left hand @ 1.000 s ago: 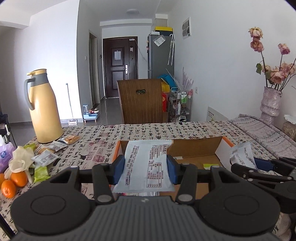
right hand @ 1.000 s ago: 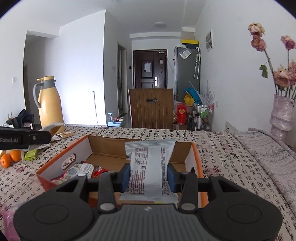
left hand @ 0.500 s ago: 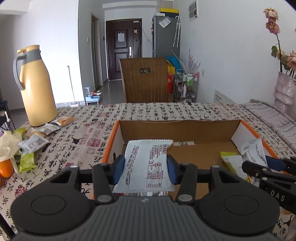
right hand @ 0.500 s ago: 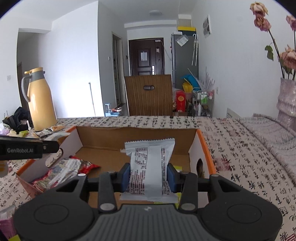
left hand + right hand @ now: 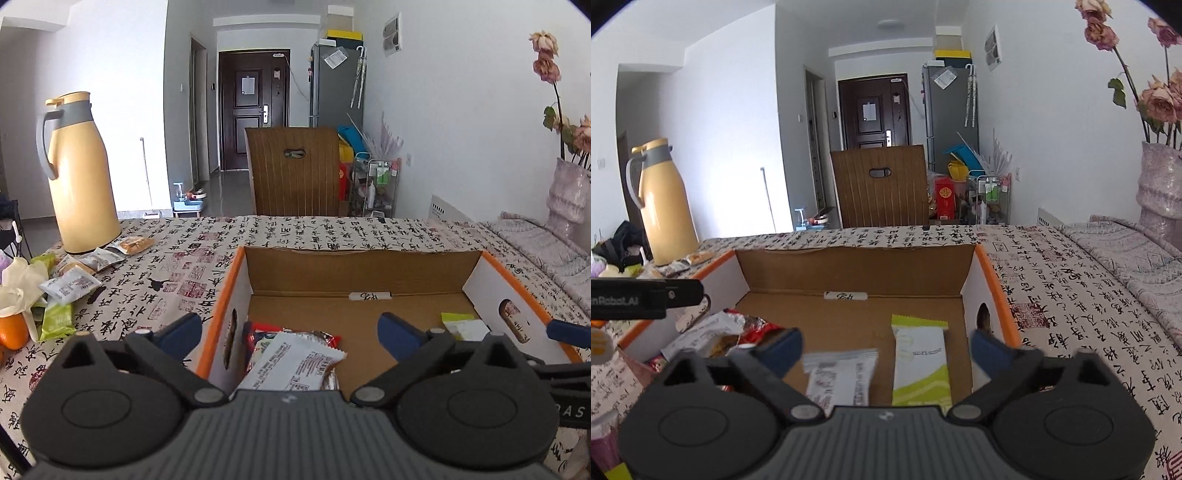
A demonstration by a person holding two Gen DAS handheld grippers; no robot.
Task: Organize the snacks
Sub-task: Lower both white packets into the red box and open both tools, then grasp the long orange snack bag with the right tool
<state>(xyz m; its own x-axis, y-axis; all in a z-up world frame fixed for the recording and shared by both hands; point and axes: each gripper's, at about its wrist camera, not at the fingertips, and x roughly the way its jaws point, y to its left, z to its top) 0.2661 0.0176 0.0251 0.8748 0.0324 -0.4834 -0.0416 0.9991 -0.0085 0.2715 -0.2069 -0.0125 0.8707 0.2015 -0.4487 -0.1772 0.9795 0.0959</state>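
One cardboard box [image 5: 364, 275] stands on the table [image 5: 303, 230], holding two white snack packets [image 5: 295, 365] [image 5: 842, 376], one green-and-white packet [image 5: 919, 360] and at least one red wrapper [image 5: 757, 328]. Outside the box lie roughly five loose packets [image 5: 70, 286] beside one yellow thermos jug [image 5: 79, 177] and one orange [image 5: 13, 330]. One chair [image 5: 293, 170], one vase of flowers [image 5: 1161, 184] and two grippers [image 5: 290, 332] [image 5: 886, 349] complete the set.

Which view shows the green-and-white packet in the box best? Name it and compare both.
The right wrist view: the green-and-white packet lies nearly whole on the cardboard box floor, near its right wall. The left wrist view shows only its top end, the rest hidden behind the left gripper's finger.
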